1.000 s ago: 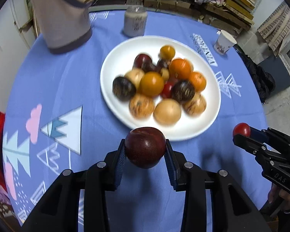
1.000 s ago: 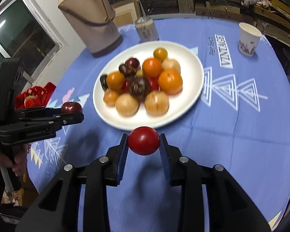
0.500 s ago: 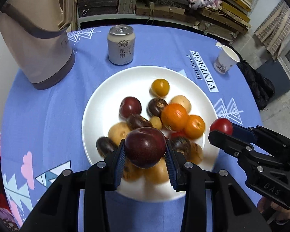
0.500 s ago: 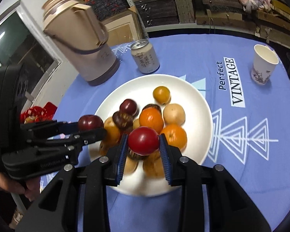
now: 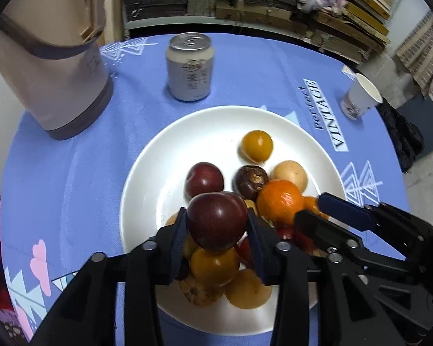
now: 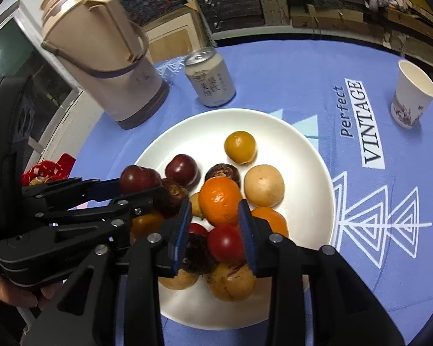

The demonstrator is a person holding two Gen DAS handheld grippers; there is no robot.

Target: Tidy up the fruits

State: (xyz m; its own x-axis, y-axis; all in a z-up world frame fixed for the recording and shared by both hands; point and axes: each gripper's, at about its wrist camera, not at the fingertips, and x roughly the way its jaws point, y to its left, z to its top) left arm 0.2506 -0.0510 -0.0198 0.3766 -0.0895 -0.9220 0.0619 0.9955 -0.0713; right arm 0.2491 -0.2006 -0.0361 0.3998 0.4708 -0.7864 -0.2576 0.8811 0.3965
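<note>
A white plate (image 5: 164,190) (image 6: 303,155) on the blue cloth carries a heap of several fruits: oranges, yellow ones, dark plums. My left gripper (image 5: 216,216) (image 6: 141,184) hangs over the heap's near side. Its jaws are opening, with the pads still against a dark red plum (image 5: 216,220) (image 6: 140,176). My right gripper (image 6: 213,210) (image 5: 310,206) stands over the heap too, and its jaws are also opening. A small red fruit (image 6: 226,243) lies on the heap between and below its fingers, clear of the left pad.
A beige thermos (image 5: 52,66) (image 6: 106,66) stands at the back left and a drink can (image 5: 190,67) (image 6: 210,82) just behind the plate. A paper cup (image 5: 359,98) (image 6: 411,95) stands at the right. A red bag (image 6: 49,170) lies left of the table.
Both grippers moved forward from before the plate to above the heap. The right jaws spread and the red fruit dropped from them onto the pile. The left still carries the plum.
</note>
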